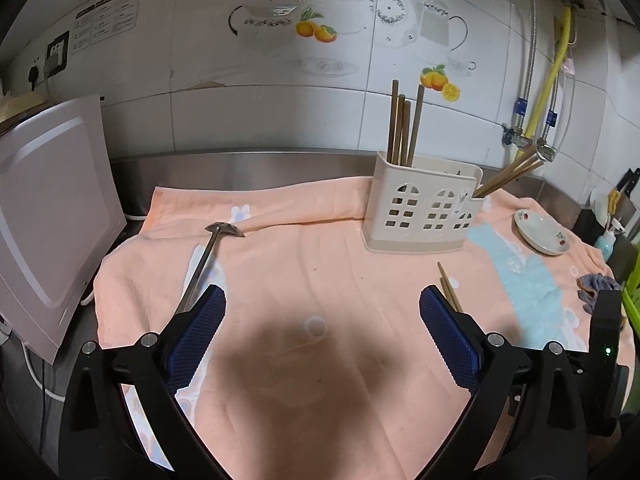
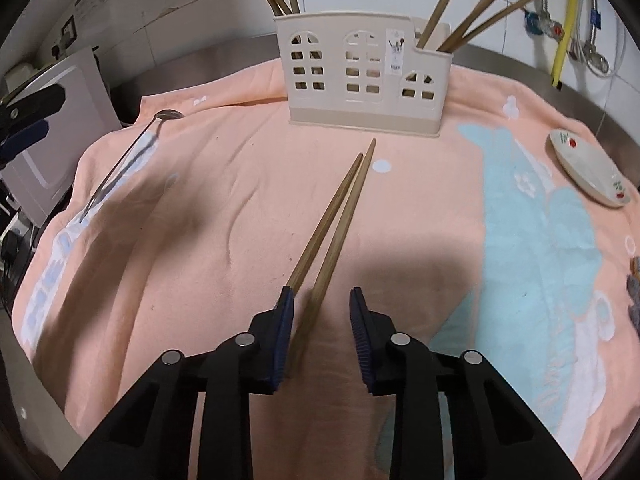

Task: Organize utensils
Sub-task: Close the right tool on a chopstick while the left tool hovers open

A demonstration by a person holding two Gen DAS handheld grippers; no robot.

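A cream utensil holder (image 1: 420, 210) (image 2: 362, 80) with window cut-outs stands on the pink towel (image 1: 340, 264) and holds several wooden chopsticks (image 1: 404, 128) (image 2: 468, 16). Two loose chopsticks (image 2: 340, 216) lie on the towel, their near ends between my right gripper's (image 2: 322, 300) open fingers; they also show in the left wrist view (image 1: 450, 288). A metal spoon (image 1: 208, 256) (image 2: 128, 160) lies at the left, its handle end beside my left gripper's left finger (image 1: 200, 332). My left gripper (image 1: 322, 300) is open wide and empty.
A small white saucer (image 1: 540, 232) (image 2: 588, 168) sits at the towel's right edge. A white appliance (image 1: 52, 216) stands at the left. Pipes and a yellow hose (image 1: 560, 64) run down the tiled wall at the right. A grey cloth (image 1: 596, 286) lies at the far right.
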